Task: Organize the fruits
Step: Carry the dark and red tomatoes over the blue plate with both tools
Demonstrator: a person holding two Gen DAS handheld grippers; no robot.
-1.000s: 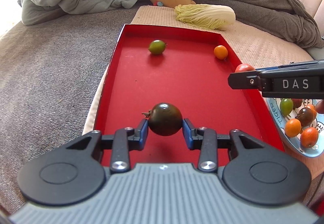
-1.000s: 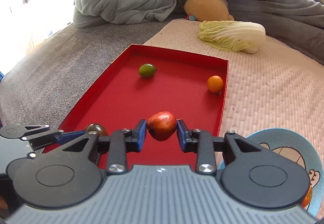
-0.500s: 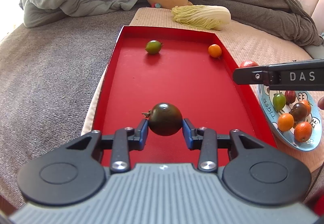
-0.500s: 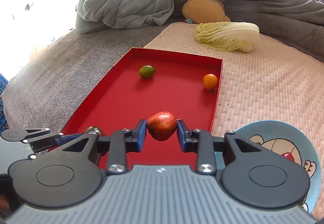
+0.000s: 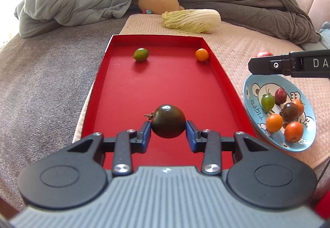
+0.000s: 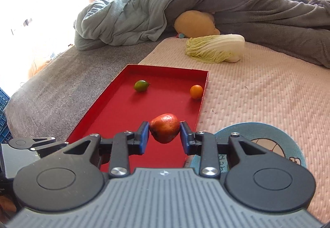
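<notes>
The dark tomato [image 5: 168, 121] sits clamped between the blue pads of the left tool [image 5: 168, 132], held above the near end of the red tray [image 5: 224, 75]. The red fruit [image 6: 164, 128] is pinched the same way in the right tool [image 6: 164, 135], hanging over the tray's right edge beside the blue plate [image 6: 288, 145]. Both tools are narrowed onto their loads, pads pressing at the widest part of each fruit.

Farther up the tray lie a green tomato [image 5: 140, 54] and an orange one [image 5: 201, 54], well apart, near the far wall. In the left view the plate [image 5: 247, 92] carries six more small fruits bunched together. Beyond the tray rests a cabbage [image 5: 190, 20], then a grey blanket [image 5: 82, 1], all on the bed.

The step in hand looks like carrying both fruits to their places; which goes where cannot be told from the frames. To do it well, keep the squeeze light, since these skins look soft and would likely split or bruise under pressure. Lower each fruit until it touches the surface before opening, because round fruit dropped from height would probably roll. Pick a bare spot away from the others, open slowly, and lift straight up so the pads do not nudge it. Keep the two tools apart so they do not collide over the tray's edge.
</notes>
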